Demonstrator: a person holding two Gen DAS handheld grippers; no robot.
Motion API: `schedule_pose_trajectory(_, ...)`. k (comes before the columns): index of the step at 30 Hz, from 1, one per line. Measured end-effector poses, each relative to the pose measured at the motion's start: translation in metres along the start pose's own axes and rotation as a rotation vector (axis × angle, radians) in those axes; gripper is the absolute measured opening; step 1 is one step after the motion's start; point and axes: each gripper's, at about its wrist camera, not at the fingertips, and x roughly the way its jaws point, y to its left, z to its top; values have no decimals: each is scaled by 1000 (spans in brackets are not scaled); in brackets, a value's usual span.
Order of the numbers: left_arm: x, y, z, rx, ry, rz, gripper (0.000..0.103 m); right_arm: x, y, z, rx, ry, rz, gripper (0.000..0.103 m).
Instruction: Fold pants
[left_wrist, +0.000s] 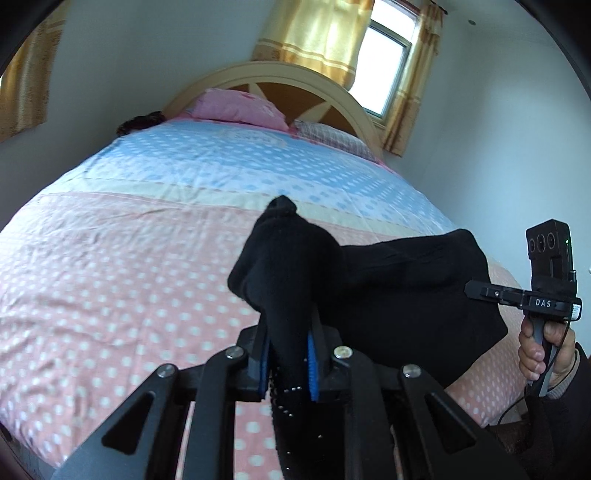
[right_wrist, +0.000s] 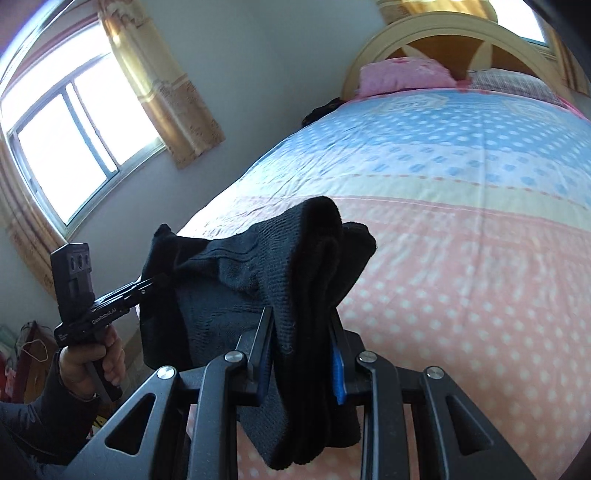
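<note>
Above the bed's (left_wrist: 110, 258) near edge, both tools, left (left_wrist: 288, 354) and right (right_wrist: 301, 350), clamping black pants (right_wrist: 258, 266), bedspread beyond bare

Pale walls (left_wrist: 147, 55), daylit window (right_wrist: 62, 144), yellow curtains (left_wrist: 314, 33), arched headboard (left_wrist: 295, 79), dotted bedspread (left_wrist: 129, 258).

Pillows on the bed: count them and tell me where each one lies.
2. A pink pillow lies at the head of the bed against the headboard; a checked pillow lies beside it, towards the window. Others may be hidden behind them.
</note>
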Motion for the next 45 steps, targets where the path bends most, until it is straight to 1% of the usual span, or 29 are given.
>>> schedule_pose_trajectory(4, -7, 21, 2, -10, -23, 57, 16, 28, 15, 13, -22, 18, 6, 27)
schedule_pose_trajectory(11, -9, 49, 0, -17, -52, 147, 16, 66, 25, 25, -29, 40, 11, 27)
schedule_pose_trajectory(15, -7, 62, -3, -24, -51, 177, 16, 82, 22, 26, -3, 53, 18, 27)
schedule_pose_trajectory(17, -1, 70, -6, -43, -38, 181, 16, 91, 17, 25, 16, 68, 18, 27)
schedule_pose_trajectory(21, 5, 75, -15, -49, -14, 189, 16, 106, 4, 19, 58, 91, 9, 28)
schedule_pose_trajectory(23, 12, 77, -20, -51, -1, 199, 18, 112, -6, 16, 89, 93, -13, 30)
schedule_pose_trajectory(24, 14, 77, -22, -42, 7, 212, 24, 114, -10, 14, 98, 100, -23, 37)
schedule_pose_trajectory(25, 17, 76, -24, -26, 14, 242, 32, 117, -13, 13, 108, 111, -44, 44)
schedule_pose_trajectory(26, 19, 77, -25, -15, 16, 270, 39, 118, -15, 12, 113, 112, -60, 46)
schedule_pose_trajectory(27, 20, 77, -27, -9, 14, 303, 56, 114, -17, 10, 118, 100, -61, 47)
schedule_pose_trajectory(28, 22, 79, -31, -9, 14, 330, 66, 110, -17, 10, 119, 89, -62, 47)
schedule_pose_trajectory(29, 22, 82, -35, -18, 14, 333, 68, 104, -16, 9, 113, 75, -81, 47)
schedule_pose_trajectory(31, 19, 88, -34, -43, 19, 317, 69, 87, -11, 9, 90, 31, -158, 48)
schedule_pose_trajectory(32, 17, 89, -34, -43, 22, 317, 70, 79, -8, 9, 88, 10, -180, 49)
schedule_pose_trajectory(35, 1, 84, -31, -18, 23, 358, 74, 49, 5, 4, 89, -53, -244, 50)
schedule_pose_trajectory(37, -15, 81, -32, -22, 11, 345, 74, 32, 18, 0, 72, -84, -278, 50)
schedule_pose_trajectory(38, -20, 81, -32, -27, 5, 344, 74, 21, 30, -5, 55, -104, -283, 51)
schedule_pose_trajectory(40, -37, 75, -30, -30, -19, 336, 77, 5, 48, -10, 25, -134, -278, 59)
schedule_pose_trajectory(43, -62, 64, -29, -10, -56, 336, 77, -19, 83, -22, -39, -185, -271, 60)
schedule_pose_trajectory(45, -76, 56, -27, 2, -84, 322, 78, -30, 103, -28, -77, -209, -263, 60)
